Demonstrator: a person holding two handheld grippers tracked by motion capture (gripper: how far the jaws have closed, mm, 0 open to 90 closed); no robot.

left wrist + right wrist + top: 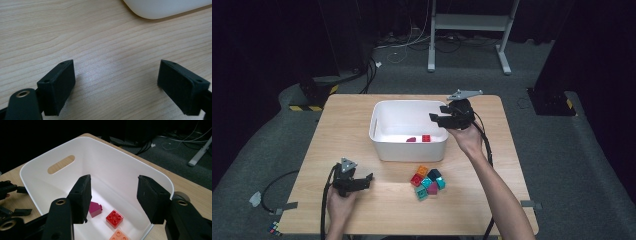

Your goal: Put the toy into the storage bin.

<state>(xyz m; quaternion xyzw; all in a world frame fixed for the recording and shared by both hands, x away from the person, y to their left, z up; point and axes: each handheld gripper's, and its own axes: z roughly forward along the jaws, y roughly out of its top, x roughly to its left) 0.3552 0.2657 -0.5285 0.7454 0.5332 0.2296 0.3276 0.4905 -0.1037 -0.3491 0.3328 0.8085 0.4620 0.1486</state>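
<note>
Right gripper view, spread fingers (152, 200) half-hiding magenta brick (95, 209) in bin (37, 170), orange brick (119, 236) cut off

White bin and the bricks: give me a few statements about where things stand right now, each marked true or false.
1. The right gripper is open above the white bin. True.
2. The bin is empty. False: it holds a red brick, a magenta brick and an orange brick.
3. The left gripper grips a brick. False: its jaws stand open over bare table.
4. A cluster of bricks lies on the table in front of the bin. True.
</note>
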